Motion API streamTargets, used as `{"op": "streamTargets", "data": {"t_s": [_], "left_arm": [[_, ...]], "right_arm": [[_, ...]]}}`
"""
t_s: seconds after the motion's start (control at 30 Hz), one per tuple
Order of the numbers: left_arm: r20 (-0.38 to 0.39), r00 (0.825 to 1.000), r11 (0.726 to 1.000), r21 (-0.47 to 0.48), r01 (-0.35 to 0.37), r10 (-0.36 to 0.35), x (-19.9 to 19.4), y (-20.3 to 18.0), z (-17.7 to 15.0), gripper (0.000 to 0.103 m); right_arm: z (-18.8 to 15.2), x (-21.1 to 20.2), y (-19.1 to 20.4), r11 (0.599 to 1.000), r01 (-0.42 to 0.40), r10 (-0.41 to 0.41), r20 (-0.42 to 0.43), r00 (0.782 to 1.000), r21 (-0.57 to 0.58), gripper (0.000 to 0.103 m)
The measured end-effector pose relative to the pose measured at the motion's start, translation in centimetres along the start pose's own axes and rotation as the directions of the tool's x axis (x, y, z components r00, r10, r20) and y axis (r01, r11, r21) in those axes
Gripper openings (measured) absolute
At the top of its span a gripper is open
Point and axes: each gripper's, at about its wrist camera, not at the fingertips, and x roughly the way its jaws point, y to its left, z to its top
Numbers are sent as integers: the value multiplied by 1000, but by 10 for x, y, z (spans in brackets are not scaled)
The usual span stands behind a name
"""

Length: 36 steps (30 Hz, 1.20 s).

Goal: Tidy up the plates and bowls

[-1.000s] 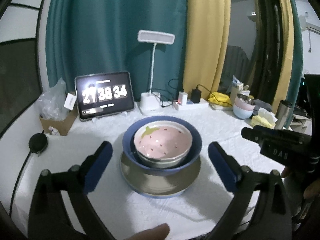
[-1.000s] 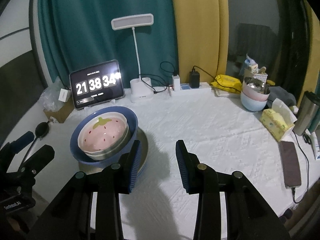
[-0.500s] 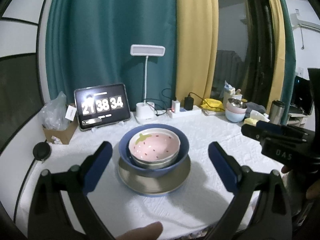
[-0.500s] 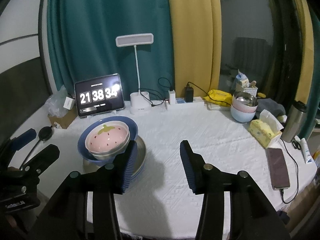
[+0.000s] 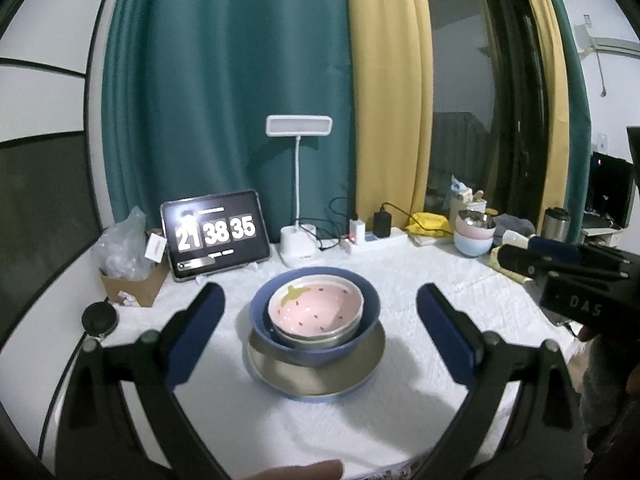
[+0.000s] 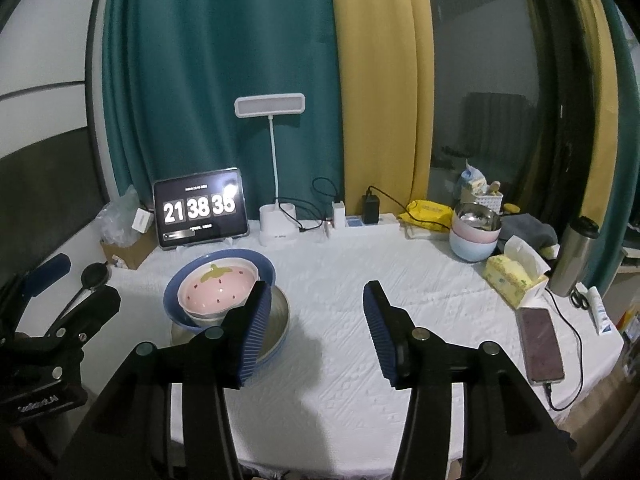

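the left gripper (image 5: 320, 320) has its jaws spread wide and empty, framing the nested bowls (image 5: 315, 312) on the plate (image 5: 316, 376) without touching. the right gripper (image 6: 316, 328) jaws, just opening, stand half apart over bare cloth beside the stack. the white-clothed bench (image 6: 420, 300) lies free to the right; teal and yellow curtains (image 6: 280, 80) hang behind.

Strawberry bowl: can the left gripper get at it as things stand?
Probably yes. The left gripper is open and empty, and the strawberry bowl sits on top of the stack, straight ahead between its fingers with nothing over it. The blue bowl rims it closely, so a side grip looks tight.
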Motion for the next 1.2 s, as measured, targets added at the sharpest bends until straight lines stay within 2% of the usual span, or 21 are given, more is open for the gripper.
{"op": "streamTargets", "data": {"t_s": [1.2], "left_arm": [[122,992,1000,-8,-16,17,-38,-5,47,98]], "right_arm": [[30,-53,-1,999,28,-24,152,988,-21,53]]}}
